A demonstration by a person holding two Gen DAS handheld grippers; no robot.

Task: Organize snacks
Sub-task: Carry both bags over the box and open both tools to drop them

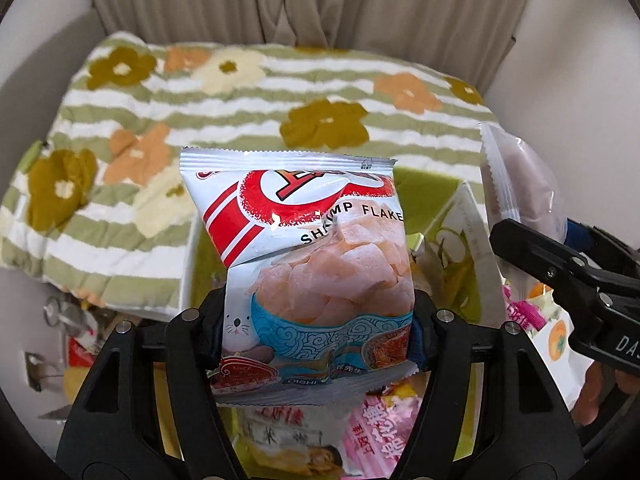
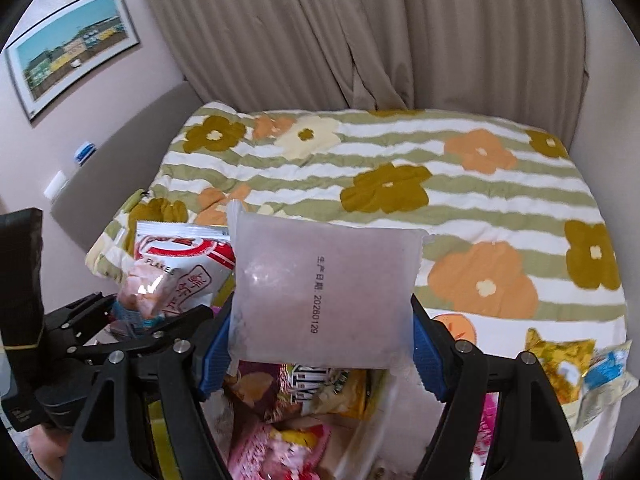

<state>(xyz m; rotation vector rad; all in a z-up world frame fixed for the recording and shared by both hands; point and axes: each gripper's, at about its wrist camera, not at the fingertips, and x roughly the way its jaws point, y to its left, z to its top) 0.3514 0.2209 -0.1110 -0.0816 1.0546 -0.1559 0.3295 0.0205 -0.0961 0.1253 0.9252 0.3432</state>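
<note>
Below, the left gripper point(image 1: 316, 320) clamps a shrimp flakes bag point(image 1: 308, 264); the right gripper point(image 2: 320, 336) clamps a frosted pouch point(image 2: 320, 292), contents indistinct, both hiding snack packets point(image 2: 296, 412) beneath.

Glossy film packets over a soft quilted bed cover

The shrimp flakes bag point(image 1: 316, 256) is shiny printed plastic film; beside it, the frosted packet point(image 2: 324, 292) is matt, translucent plastic. Behind both, the flowered quilt point(image 2: 400, 168) is puckered cloth, the curtain point(image 2: 320, 32) plain woven fabric.

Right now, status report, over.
Left gripper clamps white shrimp flakes bag. Right gripper clamps frosted pinkish pouch. Both above snack pile. Nothing blocking.
</note>
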